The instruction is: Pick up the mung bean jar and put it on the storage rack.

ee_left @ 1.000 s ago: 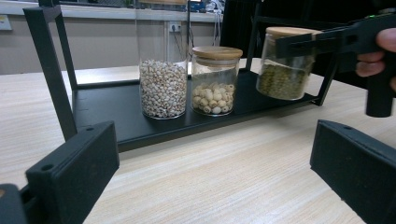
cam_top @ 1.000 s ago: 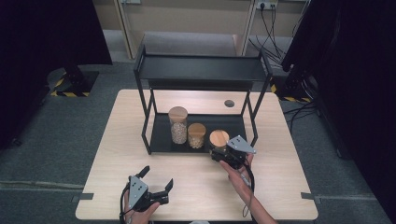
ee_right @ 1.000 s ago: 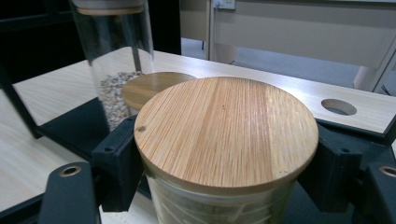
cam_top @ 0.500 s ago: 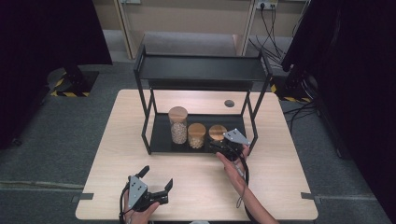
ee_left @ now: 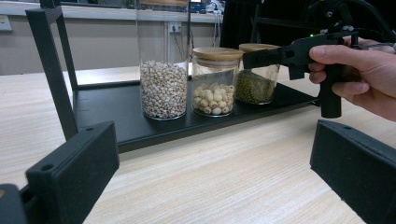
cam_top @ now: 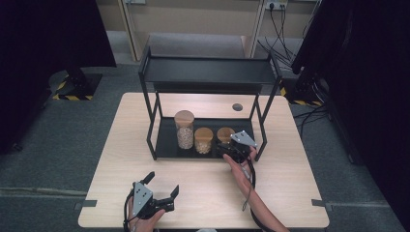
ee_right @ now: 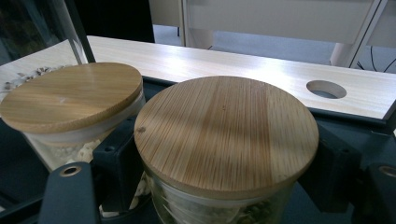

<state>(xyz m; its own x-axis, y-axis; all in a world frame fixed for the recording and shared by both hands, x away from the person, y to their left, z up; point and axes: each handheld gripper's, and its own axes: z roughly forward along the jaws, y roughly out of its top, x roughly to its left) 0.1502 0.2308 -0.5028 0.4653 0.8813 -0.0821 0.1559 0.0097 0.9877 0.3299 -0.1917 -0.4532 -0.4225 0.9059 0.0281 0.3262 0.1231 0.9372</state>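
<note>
Bamboo-lidded, the green-bean jar point(cam_top: 225, 137) is gripped between the right gripper's point(cam_top: 228, 150) fingers at picture centre, on the rack's lower shelf point(cam_top: 167, 145) beside 2 jars; release remains. The left gripper point(cam_top: 162, 189) is held wide above the desk point(cam_top: 290, 159).

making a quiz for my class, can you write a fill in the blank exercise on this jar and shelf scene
1. The right claw is shut on the jar of ____ beans.
2. On the rack's bottom shelf stand ____ jars.
3. Each jar has a ____ lid.
4. The left claw hangs ____ over the table, holding nothing.

Missing words: green; three; wooden; open
</note>
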